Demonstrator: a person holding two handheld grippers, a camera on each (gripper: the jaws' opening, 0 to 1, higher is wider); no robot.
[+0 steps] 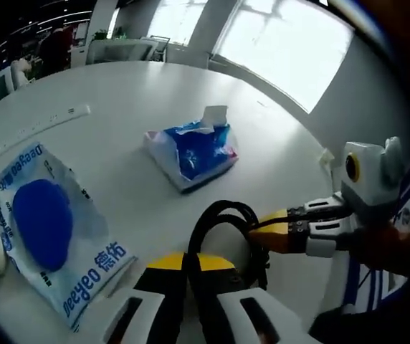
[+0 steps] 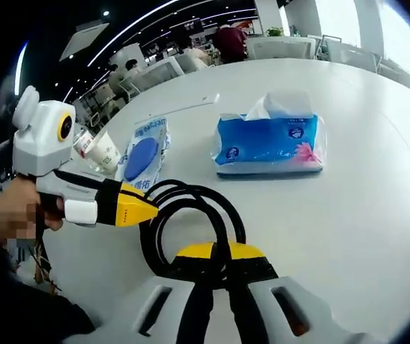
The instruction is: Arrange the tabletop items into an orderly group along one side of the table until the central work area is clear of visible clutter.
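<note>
- Our left gripper point(image 1: 203, 297) and right gripper point(image 2: 216, 290) both have their jaws pressed together on the same black cable loop point(image 2: 191, 215), each pinching it from its own side near the table's point(image 2: 363, 215) near edge.
- We judge the cable to be light, rubbery and floppy. Held at two points it should sag between them, so we would carry it low and set it down as a coil.
- The tissue pack point(image 2: 269, 143), blue and soft-walled with a sheet standing out of its top, lies toward the middle of the table. It should be light and crushable, so we would pinch it across a short end or by the plastic wrap, not by the loose sheet.
- The wet-wipes pouch point(image 1: 51, 229) lies flat near the table's edge, beside paper cups point(image 2: 101, 150). Its film looks slick and slack, and a corner or the sealed end seam seems the safest hold.
- The cups look thin and easy to dent, so we would grip a rim lightly.
- A long white strip point(image 1: 36, 129) lies toward the far edge. We cannot tell what it is.
</note>
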